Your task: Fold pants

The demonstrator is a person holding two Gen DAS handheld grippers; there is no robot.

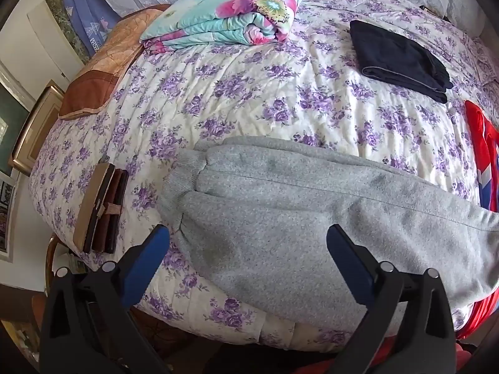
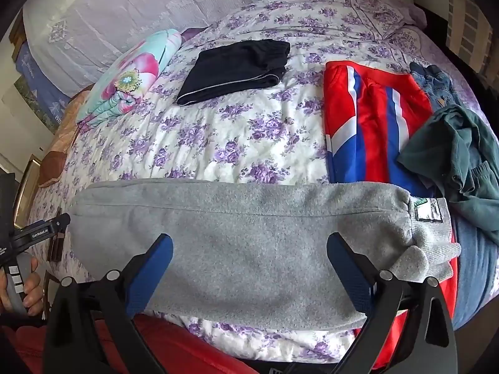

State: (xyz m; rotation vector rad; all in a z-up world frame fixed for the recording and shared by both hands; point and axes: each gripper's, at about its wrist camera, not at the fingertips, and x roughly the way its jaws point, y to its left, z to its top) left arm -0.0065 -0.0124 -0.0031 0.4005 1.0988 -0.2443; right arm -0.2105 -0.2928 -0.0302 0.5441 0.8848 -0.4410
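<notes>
Both blue-padded black grippers, the left gripper [image 1: 248, 237] and the right gripper [image 2: 249, 246], hang spread wide and empty above the grey fleece sweatpants [image 2: 237, 233]. These lie near the front edge of the purple-flowered quilted bedspread [image 2: 249, 143], already halved leg on leg, long axis running left to right, cuffs [image 1: 179, 184] left, waistband [image 2: 433, 249] right. Folding them crosswise is still to come.

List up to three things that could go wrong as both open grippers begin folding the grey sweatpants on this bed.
1. The grey sweatpants overlap the red, white and blue garment at the waistband, so the right gripper might pinch both.
2. The left gripper hovers near the cuffs; the brown wallet lies close and could get knocked.
3. Thick fleece may slip from the jaws.
</notes>
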